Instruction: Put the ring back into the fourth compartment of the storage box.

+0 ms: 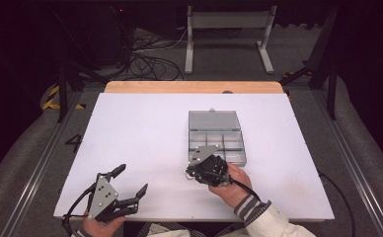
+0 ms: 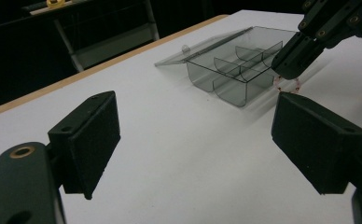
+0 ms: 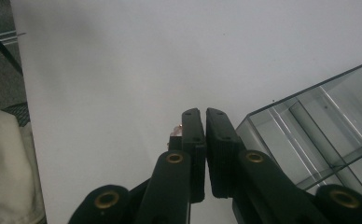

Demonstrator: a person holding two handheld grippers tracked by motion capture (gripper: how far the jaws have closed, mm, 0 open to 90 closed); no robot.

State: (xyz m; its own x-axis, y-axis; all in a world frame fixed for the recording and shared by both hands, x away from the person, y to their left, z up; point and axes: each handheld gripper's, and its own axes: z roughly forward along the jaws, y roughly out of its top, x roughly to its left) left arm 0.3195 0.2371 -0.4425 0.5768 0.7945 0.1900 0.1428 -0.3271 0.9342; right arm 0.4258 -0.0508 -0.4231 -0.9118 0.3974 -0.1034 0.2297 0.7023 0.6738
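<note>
High view: a clear smoke-grey plastic compartment box [image 1: 218, 143] is being seen right of centre on the white table sheet [image 1: 140, 138], its lid laid open toward the top of the frame. The right gripper [image 1: 192, 174] is being held just below the box's lower left corner, jaws drawn together. What is being pinched is too small to be told here. The left gripper [image 1: 130, 183] is being held at the lower left, well apart from the box, jaws spread and nothing between them.

Left gripper view: the box [image 2: 235, 70] is being shown at upper right, long axis running toward the upper right corner. The right gripper's [image 2: 284, 74] tips are being pressed down just beside the box's near corner, and a small pale ring-like piece [image 2: 287, 84] with a pinkish rim is being seen beneath them. The left gripper's own pads [image 2: 95, 140] are standing wide apart.

Right gripper view: the jaws are being held nearly closed on a small pale item [image 3: 176, 132] peeping at their left edge. The box's compartments [image 3: 309, 135] are lying to the right, just beside the tips. The coming move is judged to be a short carry rightward over the near wall.
</note>
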